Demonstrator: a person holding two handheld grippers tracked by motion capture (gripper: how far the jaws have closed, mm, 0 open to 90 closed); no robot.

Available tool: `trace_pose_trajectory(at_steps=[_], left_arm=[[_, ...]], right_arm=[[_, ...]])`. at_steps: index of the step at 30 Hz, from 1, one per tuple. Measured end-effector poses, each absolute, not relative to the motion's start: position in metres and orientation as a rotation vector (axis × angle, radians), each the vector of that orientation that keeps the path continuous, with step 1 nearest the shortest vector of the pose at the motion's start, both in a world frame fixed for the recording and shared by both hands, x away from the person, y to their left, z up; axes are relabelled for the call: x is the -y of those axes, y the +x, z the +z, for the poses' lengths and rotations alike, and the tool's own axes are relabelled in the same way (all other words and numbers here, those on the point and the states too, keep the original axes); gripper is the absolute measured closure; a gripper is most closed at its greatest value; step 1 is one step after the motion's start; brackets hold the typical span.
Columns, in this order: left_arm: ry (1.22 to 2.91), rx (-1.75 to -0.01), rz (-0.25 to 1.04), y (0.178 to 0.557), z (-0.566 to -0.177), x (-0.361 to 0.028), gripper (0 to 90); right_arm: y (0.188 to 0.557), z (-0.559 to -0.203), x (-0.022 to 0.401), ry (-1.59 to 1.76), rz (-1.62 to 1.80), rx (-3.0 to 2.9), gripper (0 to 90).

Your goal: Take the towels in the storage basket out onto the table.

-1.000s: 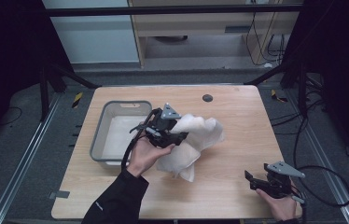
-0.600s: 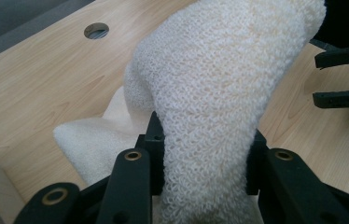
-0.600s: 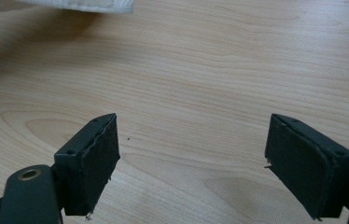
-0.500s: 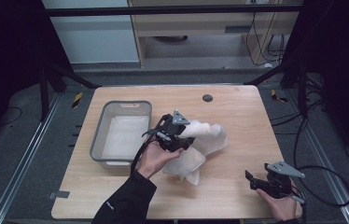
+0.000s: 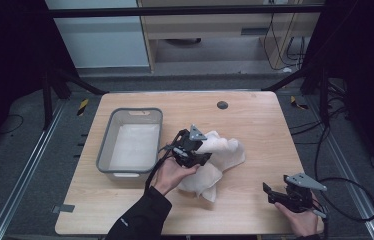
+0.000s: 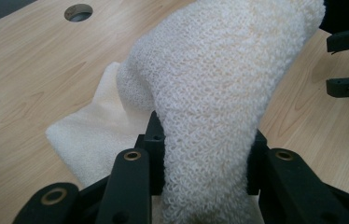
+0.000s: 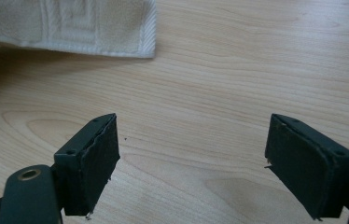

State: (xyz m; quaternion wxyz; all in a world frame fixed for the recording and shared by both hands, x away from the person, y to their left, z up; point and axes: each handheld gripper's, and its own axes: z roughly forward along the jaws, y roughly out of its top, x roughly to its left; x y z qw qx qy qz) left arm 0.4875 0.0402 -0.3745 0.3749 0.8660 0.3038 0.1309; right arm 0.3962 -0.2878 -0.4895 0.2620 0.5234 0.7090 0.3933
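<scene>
a lab-like recording space is showing: wooden table (image 5: 255,120) sitting inside dark metal framing (image 5: 175,10), cables (image 5: 345,185) trailing across grey floor (image 5: 20,165).

In the left gripper view, the towel (image 6: 219,93) covers the jaw gap of the left hand-held gripper (image 6: 205,163). The towel's top runs past the picture's edge. In the right gripper view, the towel's (image 7: 70,23) upper part is cut off.

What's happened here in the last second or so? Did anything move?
The left gripper, shut on the white towel, has carried its fold rightward and slightly toward the person, away from the grey tub. The right gripper stayed put near the table's near edge, jaws open.
</scene>
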Motion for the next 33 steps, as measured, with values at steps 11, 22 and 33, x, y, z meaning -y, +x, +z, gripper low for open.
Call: trace_pose_trajectory(at_steps=[11, 22, 33], left_arm=[[2.222, -0.779, 0.321, 0.488, -0.393, -0.038, 62.8], [2.2, -0.796, 0.322, 0.484, -0.408, -0.038, 60.8], [2.236, -0.793, 0.311, 0.483, -0.42, -0.037, 56.9]], right_arm=[[0.396, -0.489, 0.287, 1.422, 1.069, -1.925, 17.4], [0.396, -0.489, 0.287, 1.429, 1.07, -1.926, 17.4], [0.396, -0.489, 0.287, 1.431, 1.069, -1.925, 17.2]])
